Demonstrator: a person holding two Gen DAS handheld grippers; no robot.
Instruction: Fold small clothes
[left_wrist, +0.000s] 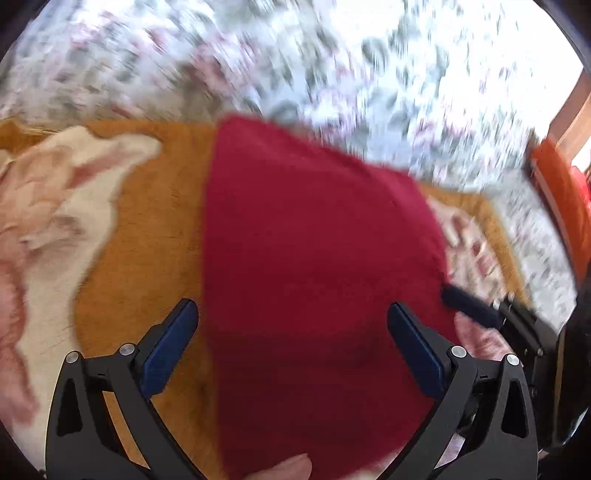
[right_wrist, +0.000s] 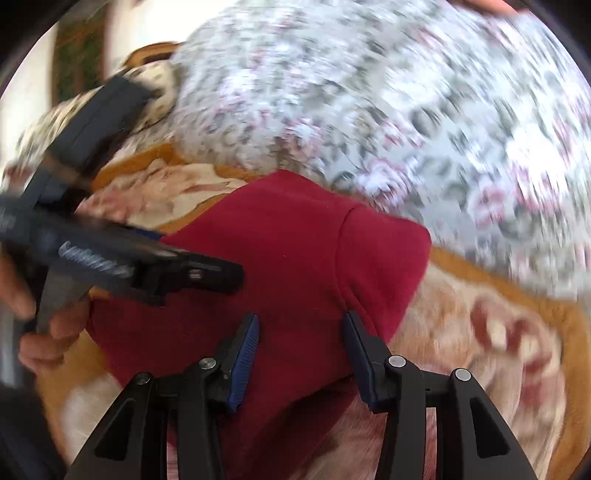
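A dark red garment (left_wrist: 314, 258) lies on an orange-and-cream patterned cloth (left_wrist: 147, 240); both views are blurred by motion. My left gripper (left_wrist: 291, 314) is open, its blue pads wide apart above the garment's near edge. My right gripper (right_wrist: 299, 325) is open with its jaws over the garment (right_wrist: 288, 251), beside a vertical fold or seam. The right gripper's dark tip (left_wrist: 469, 302) shows at the garment's right edge in the left wrist view. The left gripper's body (right_wrist: 129, 258) and the hand holding it show at the left of the right wrist view.
A floral grey-and-pink bedspread (left_wrist: 332, 66) covers the surface beyond the cloth and also shows in the right wrist view (right_wrist: 406, 110). An orange-red object (left_wrist: 561, 192) stands at the far right. A patterned cushion (right_wrist: 155, 85) lies at the upper left.
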